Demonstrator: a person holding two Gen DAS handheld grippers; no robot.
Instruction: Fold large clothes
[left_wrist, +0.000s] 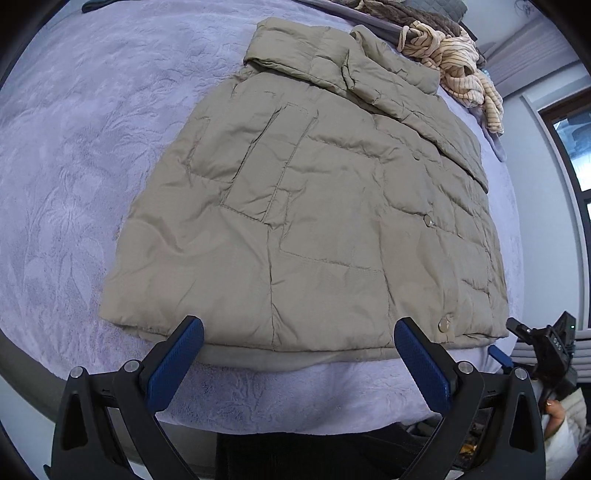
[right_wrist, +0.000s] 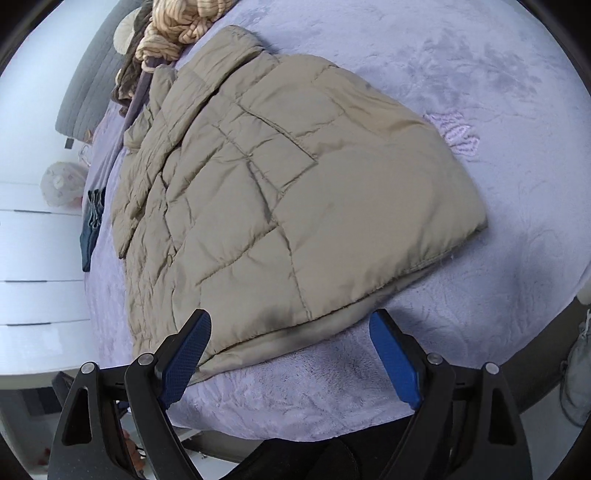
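Note:
A khaki quilted jacket lies flat on a lavender plush bed cover, collar at the far end, hem toward me, snap buttons along its right side. In the left wrist view my left gripper is open, its blue pads straddling the near hem just above it, nothing gripped. The right wrist view shows the same jacket with its sides folded in. My right gripper is open wide over the near hem corner, its left fingertip over the fabric edge. The other gripper shows at the far right.
A cream striped garment and brown clothes are piled at the bed's far end. A dark folded cloth lies at the bed's left edge. A window and wall stand on the right. White drawers are at left.

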